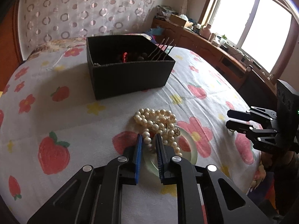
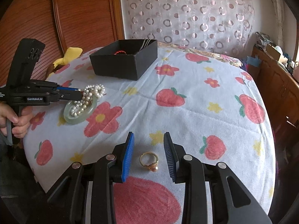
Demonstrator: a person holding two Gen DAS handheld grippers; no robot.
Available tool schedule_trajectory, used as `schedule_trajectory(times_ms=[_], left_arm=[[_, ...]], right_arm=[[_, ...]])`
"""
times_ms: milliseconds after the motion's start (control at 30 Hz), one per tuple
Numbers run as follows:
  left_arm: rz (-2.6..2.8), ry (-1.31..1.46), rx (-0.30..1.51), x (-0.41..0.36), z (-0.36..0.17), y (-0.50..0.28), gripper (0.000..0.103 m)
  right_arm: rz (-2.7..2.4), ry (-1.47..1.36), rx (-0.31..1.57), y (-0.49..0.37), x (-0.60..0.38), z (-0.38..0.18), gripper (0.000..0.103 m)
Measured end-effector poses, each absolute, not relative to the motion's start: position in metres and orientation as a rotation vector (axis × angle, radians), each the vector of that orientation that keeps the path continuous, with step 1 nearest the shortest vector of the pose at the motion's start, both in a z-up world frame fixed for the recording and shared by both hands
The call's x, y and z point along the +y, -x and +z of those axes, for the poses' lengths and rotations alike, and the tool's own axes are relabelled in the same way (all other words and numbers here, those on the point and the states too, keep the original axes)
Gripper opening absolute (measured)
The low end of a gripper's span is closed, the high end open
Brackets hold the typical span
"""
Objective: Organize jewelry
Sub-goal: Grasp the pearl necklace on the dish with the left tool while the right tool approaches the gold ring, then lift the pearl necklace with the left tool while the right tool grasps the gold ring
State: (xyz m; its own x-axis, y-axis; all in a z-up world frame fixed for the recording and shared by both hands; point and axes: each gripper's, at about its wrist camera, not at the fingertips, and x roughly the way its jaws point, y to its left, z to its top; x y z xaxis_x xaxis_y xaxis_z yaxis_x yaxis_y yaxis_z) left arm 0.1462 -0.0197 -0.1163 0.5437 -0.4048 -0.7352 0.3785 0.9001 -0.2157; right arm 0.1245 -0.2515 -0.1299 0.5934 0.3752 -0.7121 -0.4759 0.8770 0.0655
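Nearest in the right wrist view, the right gripper is held low over the bed cover, its blue-padded fingers spread wide. A gold ring with a pale bead is seen lying on the cover between them, touched by neither pad.

In the left wrist view, the left gripper is set at a narrow gap, and a strand of the pearl necklace is caught between its fingers. Whether the pads press the beads firmly cannot be told. The rest of the necklace is heaped partly on a pale green bangle, which lies flat on the cover under the fingertips. From the right wrist view, the same pearls are seen draped across the bangle, with the left gripper reaching in from the side, held by a hand.

Farther back, a black box stands open on the bed, well apart from the pearls. A red cord, dark beads and several thin metal pins leaning on its far corner are seen inside it.

Behind the bed, a curtain with a ring pattern and a wooden sideboard under the window are visible.
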Motion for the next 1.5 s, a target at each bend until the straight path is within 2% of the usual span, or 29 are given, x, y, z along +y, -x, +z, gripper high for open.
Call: schedule_trajectory(times_ms=[33,100,433,933,1400,1433,1467,1500], left_arm=[[-0.458,0.026,0.871,-0.02,-0.115,-0.145,0.013],[-0.448,0.016,0.855,-0.022,-0.112,-0.144,0.007],[-0.441,-0.016,0.764,-0.026,-0.081,-0.14,0.006],[-0.467,-0.007,0.561,-0.04,0.003,-0.133,0.006],[-0.473,0.011,0.441,-0.041,0.058,-0.13,0.006],[-0.472,0.01,0.438,-0.041,0.06,-0.13,0.006],[-0.47,0.008,0.43,-0.041,0.065,-0.13,0.006],[-0.468,0.006,0.424,-0.041,0.068,-0.131,0.006]], right_arm=[[0.496,0.134,0.793,-0.124,-0.252,-0.13,0.035],[0.496,0.132,0.79,-0.124,-0.252,-0.129,0.035],[0.483,0.14,0.774,-0.118,-0.256,-0.126,0.035],[0.491,0.159,0.793,-0.091,-0.267,-0.13,0.035],[0.496,0.209,0.818,-0.099,-0.256,-0.136,0.035],[0.496,0.212,0.817,-0.099,-0.256,-0.135,0.03],[0.496,0.214,0.816,-0.1,-0.256,-0.135,0.017],[0.499,0.213,0.817,-0.1,-0.258,-0.135,0.013]])
